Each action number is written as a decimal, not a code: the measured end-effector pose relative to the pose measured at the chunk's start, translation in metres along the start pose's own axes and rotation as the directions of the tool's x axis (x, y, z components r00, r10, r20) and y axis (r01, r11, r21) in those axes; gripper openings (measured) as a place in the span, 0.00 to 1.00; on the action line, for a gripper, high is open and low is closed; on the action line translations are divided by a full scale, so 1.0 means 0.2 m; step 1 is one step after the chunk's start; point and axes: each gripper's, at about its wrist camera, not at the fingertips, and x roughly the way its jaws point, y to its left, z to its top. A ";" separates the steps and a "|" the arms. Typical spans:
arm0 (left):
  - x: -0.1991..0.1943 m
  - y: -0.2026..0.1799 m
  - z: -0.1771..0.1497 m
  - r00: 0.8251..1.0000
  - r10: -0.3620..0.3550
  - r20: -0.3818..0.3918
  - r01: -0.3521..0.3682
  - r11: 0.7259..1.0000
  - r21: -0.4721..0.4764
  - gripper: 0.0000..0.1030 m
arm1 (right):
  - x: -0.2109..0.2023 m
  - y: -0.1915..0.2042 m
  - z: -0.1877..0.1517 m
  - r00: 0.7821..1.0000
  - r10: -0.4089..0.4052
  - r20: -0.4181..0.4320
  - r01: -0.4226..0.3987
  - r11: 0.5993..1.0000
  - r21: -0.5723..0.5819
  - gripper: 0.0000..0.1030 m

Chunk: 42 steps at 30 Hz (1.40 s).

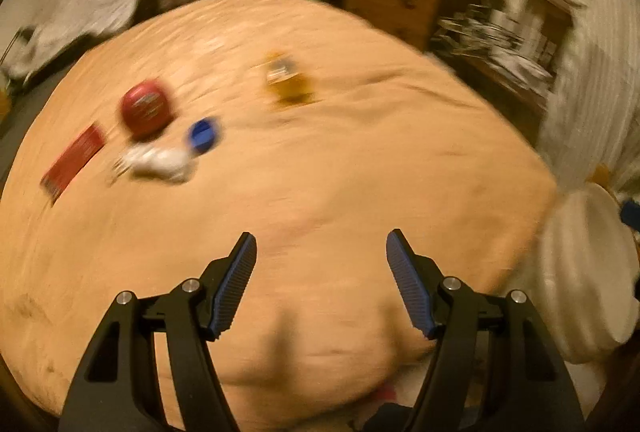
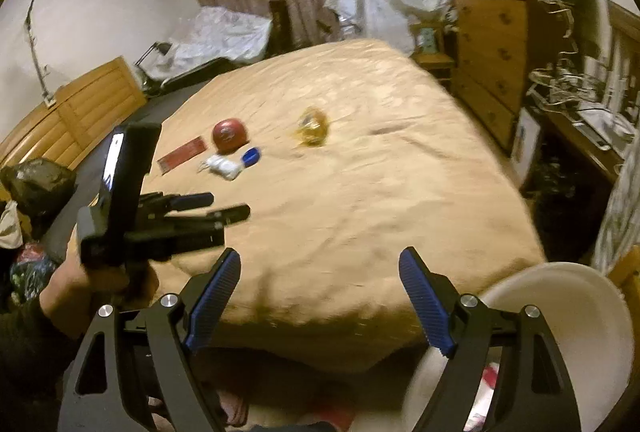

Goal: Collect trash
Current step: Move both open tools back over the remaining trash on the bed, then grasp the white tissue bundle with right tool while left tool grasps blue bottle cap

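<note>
Trash lies on a bed with a tan cover (image 2: 360, 192): a red round lid-like item (image 2: 228, 135), a flat red wrapper (image 2: 182, 153), a crumpled white piece (image 2: 224, 166), a blue cap (image 2: 251, 156) and a yellow-clear wrapper (image 2: 312, 128). The left wrist view shows them blurred: red round item (image 1: 146, 107), red wrapper (image 1: 74, 162), white piece (image 1: 160, 162), blue cap (image 1: 203, 133), yellow wrapper (image 1: 286, 82). My left gripper (image 1: 322, 252) is open and empty above the bed's near part; it also shows in the right wrist view (image 2: 224, 206). My right gripper (image 2: 320, 264) is open and empty over the bed's near edge.
A white bin or bowl (image 2: 560, 312) stands at the bed's near right corner, also in the left wrist view (image 1: 580, 272). A wooden dresser (image 2: 492, 52) and cluttered desk (image 2: 580, 104) stand to the right. A dark bag (image 2: 36, 184) sits at the left.
</note>
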 end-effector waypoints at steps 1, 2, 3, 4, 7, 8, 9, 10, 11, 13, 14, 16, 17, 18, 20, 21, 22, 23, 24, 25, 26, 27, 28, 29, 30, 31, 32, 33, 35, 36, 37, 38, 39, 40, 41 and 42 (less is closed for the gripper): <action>0.02 0.07 0.00 1.000 0.012 -0.004 -0.012 1.000 -0.018 0.63 | 0.03 0.03 0.00 1.000 0.006 -0.008 -0.006 1.000 -0.006 0.79; 0.04 0.15 0.01 1.000 0.028 -0.008 -0.028 0.999 -0.040 0.63 | 0.06 0.06 0.01 1.000 0.011 -0.017 -0.011 1.000 -0.013 0.79; 0.06 0.22 0.01 0.999 0.043 -0.012 -0.044 0.997 -0.062 0.63 | 0.11 0.10 0.02 0.999 0.020 -0.026 -0.021 1.000 -0.022 0.79; 0.09 0.31 0.02 0.998 0.062 -0.017 -0.063 0.993 -0.095 0.63 | 0.15 0.14 0.03 0.999 0.028 -0.033 -0.029 0.999 -0.030 0.79; 0.15 0.54 0.05 0.997 0.066 -0.037 -0.072 0.979 -0.189 0.63 | 0.29 0.21 0.07 0.997 0.053 -0.059 -0.056 0.997 -0.046 0.79; 0.17 0.57 0.06 0.997 0.062 -0.042 -0.069 0.977 -0.201 0.63 | 0.36 0.25 0.09 0.995 0.062 -0.075 -0.065 0.997 -0.044 0.79; 0.20 0.61 0.08 0.997 0.055 -0.045 -0.063 0.976 -0.209 0.63 | 0.40 0.27 0.09 0.994 0.068 -0.082 -0.072 0.996 -0.043 0.79; 0.23 0.63 0.10 0.998 0.052 -0.046 -0.060 0.975 -0.213 0.63 | 0.45 0.29 0.10 0.993 0.078 -0.094 -0.082 0.996 -0.041 0.79; 0.26 0.64 0.12 0.998 0.043 -0.039 -0.050 0.976 -0.214 0.63 | 0.48 0.29 0.10 0.991 0.084 -0.101 -0.088 0.995 -0.042 0.79; 0.32 0.62 0.18 0.999 -0.006 -0.035 -0.002 0.979 -0.203 0.63 | 0.56 0.33 0.11 0.989 0.094 -0.115 -0.099 0.994 -0.044 0.79; 0.35 0.62 0.19 0.999 -0.023 -0.035 0.015 0.981 -0.195 0.63 | 0.58 0.33 0.11 0.988 0.096 -0.120 -0.102 0.994 -0.041 0.79; 0.40 0.57 0.22 0.998 -0.046 -0.033 0.040 0.986 -0.163 0.63 | 0.66 0.34 0.12 0.986 0.096 -0.135 -0.101 0.994 -0.031 0.79; 0.43 0.54 0.24 0.998 -0.062 -0.032 0.056 0.987 -0.149 0.63 | 0.69 0.33 0.12 0.985 0.095 -0.141 -0.100 0.995 -0.028 0.79; 0.45 0.52 0.25 0.997 -0.077 -0.031 0.072 0.989 -0.132 0.63 | 0.73 0.34 0.12 0.984 0.093 -0.150 -0.098 0.995 -0.024 0.79; 0.50 0.52 0.26 0.996 -0.081 -0.032 0.076 0.989 -0.124 0.63 | 0.77 0.32 0.12 0.983 0.092 -0.161 -0.097 0.995 -0.022 0.79; 0.51 0.53 0.27 0.996 -0.080 -0.028 0.076 0.989 -0.129 0.63 | 0.79 0.33 0.11 0.982 0.092 -0.167 -0.097 0.995 -0.021 0.79; 0.51 0.55 0.27 0.996 -0.084 -0.025 0.080 0.987 -0.136 0.63 | 0.82 0.33 0.11 0.981 0.094 -0.172 -0.099 0.995 -0.021 0.79; 0.51 0.57 0.26 0.996 -0.086 -0.022 0.081 0.985 -0.149 0.63 | 0.84 0.33 0.11 0.980 0.097 -0.176 -0.102 0.995 -0.021 0.79; 0.50 0.59 0.26 0.997 -0.077 -0.021 0.072 0.984 -0.162 0.63 | 0.84 0.33 0.10 0.979 0.100 -0.177 -0.105 0.994 -0.022 0.79; 0.48 0.63 0.25 0.997 -0.071 -0.018 0.066 0.982 -0.179 0.63 | 0.87 0.33 0.10 0.978 0.104 -0.179 -0.110 0.994 -0.022 0.79; 0.47 0.68 0.23 0.997 -0.069 -0.017 0.064 0.978 -0.199 0.63 | 0.88 0.33 0.10 0.977 0.109 -0.181 -0.115 0.993 -0.022 0.79; 0.45 0.72 0.21 0.998 -0.065 -0.016 0.060 0.974 -0.217 0.63 | 0.91 0.35 0.10 0.976 0.118 -0.184 -0.124 0.992 -0.023 0.79; 0.43 0.78 0.19 0.998 -0.056 -0.014 0.050 0.970 -0.239 0.63 | 0.91 0.35 0.10 0.975 0.124 -0.186 -0.130 0.991 -0.023 0.79; 0.40 0.84 0.16 0.999 -0.041 -0.013 0.036 0.965 -0.261 0.63 | 0.91 0.35 0.10 0.974 0.131 -0.187 -0.138 0.990 -0.025 0.79; 0.38 0.90 0.13 0.999 -0.031 -0.012 0.026 0.958 -0.285 0.63 | 0.93 0.37 0.10 0.972 0.141 -0.188 -0.149 0.988 -0.029 0.79; 0.35 0.99 0.08 1.000 -0.013 -0.016 0.007 0.945 -0.326 0.63 | 0.93 0.37 0.10 0.971 0.147 -0.189 -0.155 0.987 -0.032 0.79; 0.33 1.04 0.06 1.000 0.000 -0.017 -0.006 0.939 -0.344 0.63 | 0.94 0.38 0.10 0.970 0.152 -0.192 -0.162 0.986 -0.037 0.79; 0.30 1.11 0.03 1.000 0.012 -0.009 -0.015 0.930 -0.366 0.63 | 0.95 0.40 0.10 0.968 0.158 -0.196 -0.170 0.985 -0.043 0.79; 0.25 1.19 -0.01 0.999 0.036 -0.009 -0.037 0.921 -0.388 0.63 | 0.97 0.43 0.12 0.964 0.173 -0.203 -0.189 0.980 -0.065 0.79; 0.23 1.22 -0.03 0.999 0.043 -0.009 -0.043 0.917 -0.396 0.63 | 0.98 0.45 0.12 0.962 0.176 -0.207 -0.196 0.977 -0.078 0.79; 0.21 1.24 -0.04 0.999 0.041 -0.010 -0.042 0.918 -0.395 0.63 | 1.00 0.47 0.14 0.960 0.183 -0.213 -0.208 0.973 -0.103 0.75; 0.20 1.24 -0.05 0.999 0.043 -0.013 -0.045 0.923 -0.382 0.63 | 1.02 0.49 0.16 0.958 0.186 -0.219 -0.217 0.968 -0.123 0.68; 0.19 1.23 -0.06 0.999 0.049 -0.017 -0.052 0.929 -0.366 0.63 | 1.06 0.52 0.18 0.956 0.185 -0.227 -0.223 0.962 -0.157 0.63; 0.19 1.21 -0.06 0.998 0.065 -0.022 -0.068 0.939 -0.337 0.63 | 1.10 0.56 0.22 0.956 0.175 -0.235 -0.222 0.955 -0.195 0.55; 0.19 1.20 -0.06 0.997 0.072 -0.022 -0.075 0.944 -0.323 0.64 | 1.14 0.58 0.25 0.956 0.168 -0.241 -0.222 0.950 -0.218 0.48; 0.18 1.19 -0.06 0.997 0.078 -0.020 -0.081 0.947 -0.310 0.66 | 1.21 0.61 0.29 0.956 0.157 -0.246 -0.219 0.943 -0.251 0.47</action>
